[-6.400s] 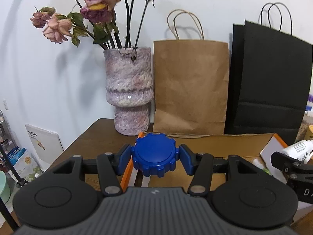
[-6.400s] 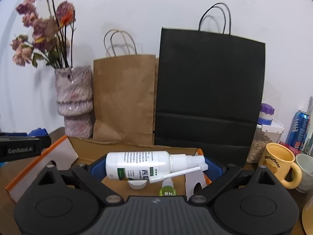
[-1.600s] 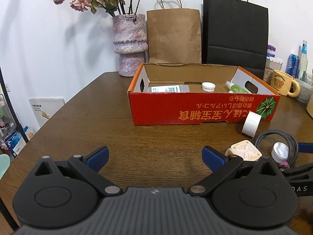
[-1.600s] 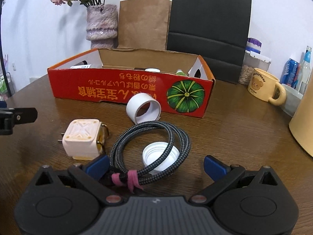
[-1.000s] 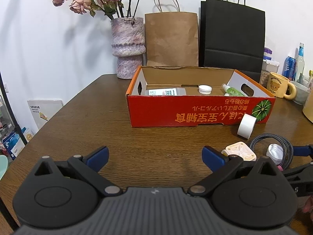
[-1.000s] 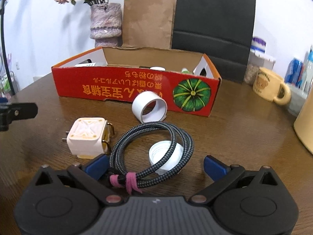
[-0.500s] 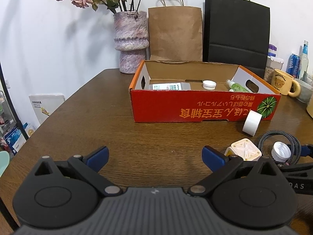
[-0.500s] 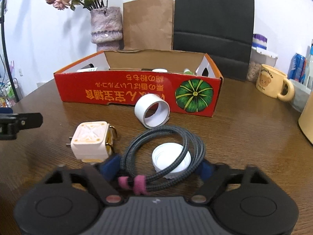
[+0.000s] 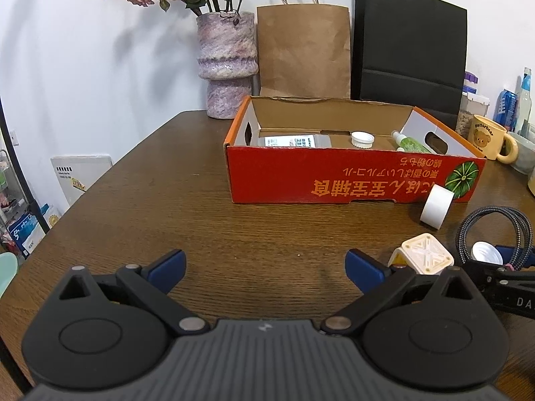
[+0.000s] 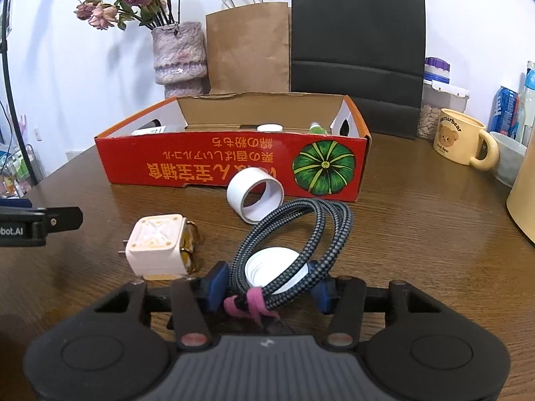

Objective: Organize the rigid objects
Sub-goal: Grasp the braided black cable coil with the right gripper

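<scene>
My right gripper (image 10: 269, 285) is low over the table and its jaws are closing. A coiled braided cable (image 10: 301, 234) with a pink tie sits between them, both blue pads against its sides. A white cap (image 10: 267, 264) lies inside the coil. A cream charger plug (image 10: 155, 244) lies just left of it, and a white tape ring (image 10: 255, 195) leans by the red cardboard box (image 10: 234, 163). My left gripper (image 9: 265, 267) hovers open over bare wood, nothing between its fingers. The plug (image 9: 424, 257) and the cable (image 9: 515, 224) lie to its right.
The box (image 9: 334, 180) holds a flat labelled item, a white lid and a small green bottle. Behind it stand a flower vase (image 9: 227, 63), a brown paper bag and a black bag. A yellow mug (image 10: 458, 140), cans and a cream container (image 10: 525, 193) crowd the right side.
The right jaws have come in from wide open onto the cable coil, which now looks squeezed narrower. The left gripper has stayed open and still.
</scene>
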Available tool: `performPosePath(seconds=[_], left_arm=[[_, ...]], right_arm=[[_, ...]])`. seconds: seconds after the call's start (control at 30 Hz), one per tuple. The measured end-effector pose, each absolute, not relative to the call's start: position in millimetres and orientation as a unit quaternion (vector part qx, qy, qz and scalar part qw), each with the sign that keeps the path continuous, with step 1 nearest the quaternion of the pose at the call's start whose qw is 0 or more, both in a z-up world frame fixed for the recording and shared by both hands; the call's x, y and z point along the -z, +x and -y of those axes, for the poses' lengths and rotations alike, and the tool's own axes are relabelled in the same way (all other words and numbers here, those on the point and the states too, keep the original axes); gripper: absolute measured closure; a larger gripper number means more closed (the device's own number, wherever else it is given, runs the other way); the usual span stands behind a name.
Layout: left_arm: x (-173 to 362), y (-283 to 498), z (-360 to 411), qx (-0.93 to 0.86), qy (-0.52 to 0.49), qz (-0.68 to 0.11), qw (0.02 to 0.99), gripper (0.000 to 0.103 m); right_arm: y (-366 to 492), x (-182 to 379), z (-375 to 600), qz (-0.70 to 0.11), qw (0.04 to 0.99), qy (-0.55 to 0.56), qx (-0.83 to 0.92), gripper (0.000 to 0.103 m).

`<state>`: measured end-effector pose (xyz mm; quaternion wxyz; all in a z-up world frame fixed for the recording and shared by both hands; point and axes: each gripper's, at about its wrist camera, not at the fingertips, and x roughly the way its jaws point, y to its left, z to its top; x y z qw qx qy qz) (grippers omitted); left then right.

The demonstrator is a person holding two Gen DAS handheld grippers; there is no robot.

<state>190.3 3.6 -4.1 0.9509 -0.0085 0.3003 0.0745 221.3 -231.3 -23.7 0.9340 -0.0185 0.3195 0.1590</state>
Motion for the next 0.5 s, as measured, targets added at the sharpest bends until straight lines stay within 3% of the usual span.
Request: performPosePath(seconds=[0.5], left_arm=[[9.8, 192.8, 1.3, -0.073, 0.002, -0.308, 0.949, 0.000]], right_arm=[[221.5, 23.0, 237.8, -0.330, 0.927, -0.005, -0.178, 0.051]])
